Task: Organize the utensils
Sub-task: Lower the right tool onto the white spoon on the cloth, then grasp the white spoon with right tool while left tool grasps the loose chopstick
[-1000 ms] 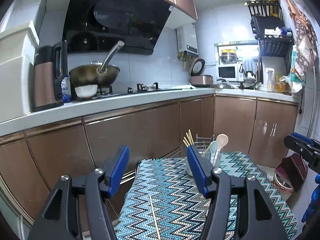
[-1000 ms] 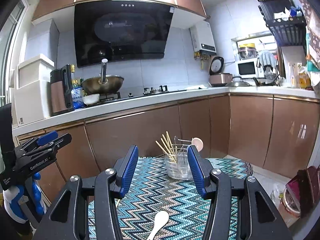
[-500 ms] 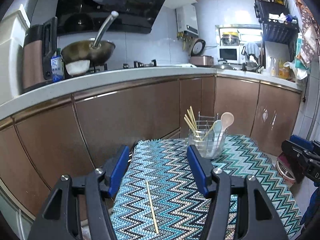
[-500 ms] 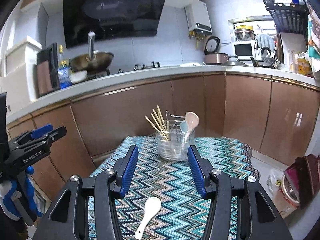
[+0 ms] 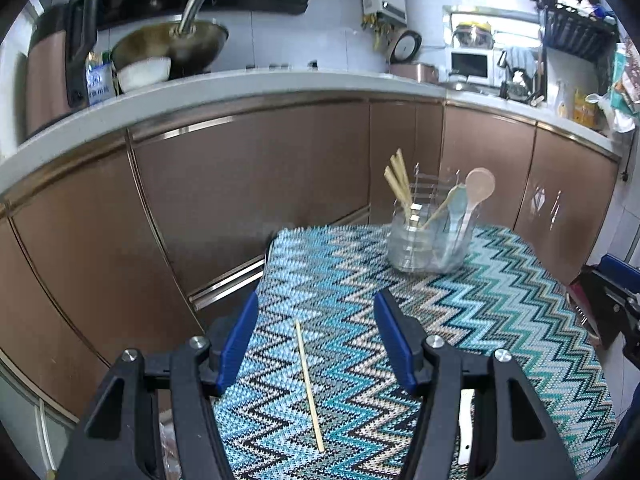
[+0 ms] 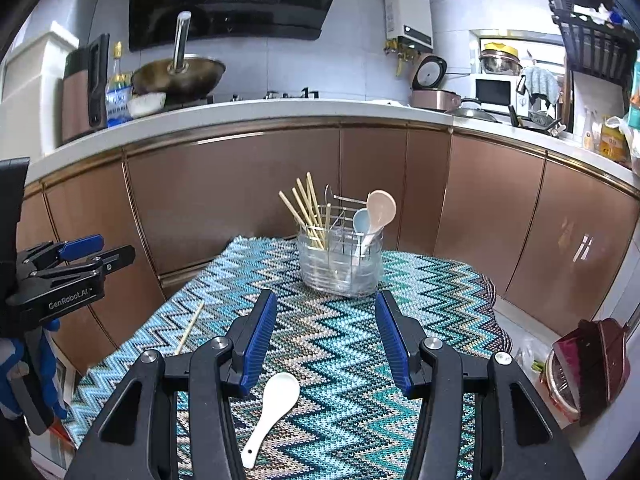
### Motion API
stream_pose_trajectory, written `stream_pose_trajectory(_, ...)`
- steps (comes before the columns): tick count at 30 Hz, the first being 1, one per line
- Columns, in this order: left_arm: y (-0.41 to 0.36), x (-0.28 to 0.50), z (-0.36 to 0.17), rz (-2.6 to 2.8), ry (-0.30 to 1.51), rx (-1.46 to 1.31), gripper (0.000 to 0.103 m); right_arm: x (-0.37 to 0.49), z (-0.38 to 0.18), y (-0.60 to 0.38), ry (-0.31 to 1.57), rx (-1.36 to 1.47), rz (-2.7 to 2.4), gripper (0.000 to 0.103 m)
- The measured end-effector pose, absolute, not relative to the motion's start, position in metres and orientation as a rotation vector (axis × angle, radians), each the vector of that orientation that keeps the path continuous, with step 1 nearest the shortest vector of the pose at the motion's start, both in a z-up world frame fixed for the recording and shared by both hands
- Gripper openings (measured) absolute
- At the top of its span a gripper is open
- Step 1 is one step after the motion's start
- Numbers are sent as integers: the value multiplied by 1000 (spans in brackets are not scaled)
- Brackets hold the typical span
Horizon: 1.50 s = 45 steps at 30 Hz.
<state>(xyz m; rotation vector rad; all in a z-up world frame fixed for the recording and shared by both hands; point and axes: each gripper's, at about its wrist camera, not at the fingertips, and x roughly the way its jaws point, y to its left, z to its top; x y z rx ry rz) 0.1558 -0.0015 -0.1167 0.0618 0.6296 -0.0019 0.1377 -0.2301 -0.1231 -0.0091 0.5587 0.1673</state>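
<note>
Left gripper [image 5: 316, 322] spread wide, nothing between its jaws, hovering over the zigzag-cloth surface [image 5: 500, 320]. A lone chopstick [image 5: 309, 374] lies flat on the cloth right below and between its jaws, running near to far. Right gripper [image 6: 326, 322] also spread, holding nothing, above a white spoon [image 6: 272, 412] lying on the near part of the cloth, bowl end far. Clear utensil holder [image 6: 340, 264] stands at the far end, with chopsticks [image 6: 306, 208] leaning on its left side, pink spoon [image 6: 380, 210] and blue spoon [image 6: 361, 222] on its right.
</note>
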Motion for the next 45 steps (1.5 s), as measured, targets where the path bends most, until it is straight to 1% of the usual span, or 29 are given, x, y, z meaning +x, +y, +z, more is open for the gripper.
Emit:
stream_pose_trajectory(4,9,177,-137,-10,719,19,58,148,-137,-228,610,-6,211,51)
stream_pose_trajectory(7,24,199,-158,-30,834,-52,58,160,-157,-229,688,32,295,50)
stream_pose_trajectory(9,33,211,-170,-50,899,-103,58,168,-176,-230,756,57,359,46)
stream_pose_trajectory(11,43,222,-187,-63,961,-150,57,175,-202,-230,842,73,396,36)
stream_pose_trajectory(12,48,228,-196,-70,995,-171,57,178,-212,-229,875,82,414,33)
stream_pose_trajectory(13,50,233,-202,-82,1014,-188,55,182,-224,-228,912,93,434,31)
stream_pose_trajectory(15,58,246,-218,-113,1084,-249,47,191,-242,-226,971,108,464,28)
stream_pose_trajectory(16,60,250,-223,-114,1106,-267,45,197,-250,-224,995,118,480,26)
stream_pose_trajectory(20,68,272,-245,-126,1183,-306,38,213,-266,-221,1052,138,527,25)
stream_pose_trajectory(23,69,288,-256,-139,1228,-323,30,228,-274,-223,1085,155,562,24)
stream_pose_trajectory(25,72,298,-263,-139,1258,-341,28,234,-279,-224,1100,155,576,24)
stream_pose_trajectory(27,73,305,-268,-136,1278,-337,23,239,-284,-224,1116,163,594,24)
stream_pose_trajectory(30,71,313,-274,-139,1302,-329,19,246,-292,-224,1139,186,626,23)
stream_pose_trajectory(33,67,319,-279,-138,1323,-292,16,252,-299,-223,1164,198,647,20)
stream_pose_trajectory(35,64,321,-279,-136,1328,-260,15,255,-302,-223,1172,203,664,16)
stream_pose_trajectory(40,56,325,-279,-133,1353,-186,15,265,-303,-225,1190,224,710,13)
stream_pose_trajectory(45,52,329,-280,-116,1364,-145,7,271,-303,-223,1215,208,745,9)
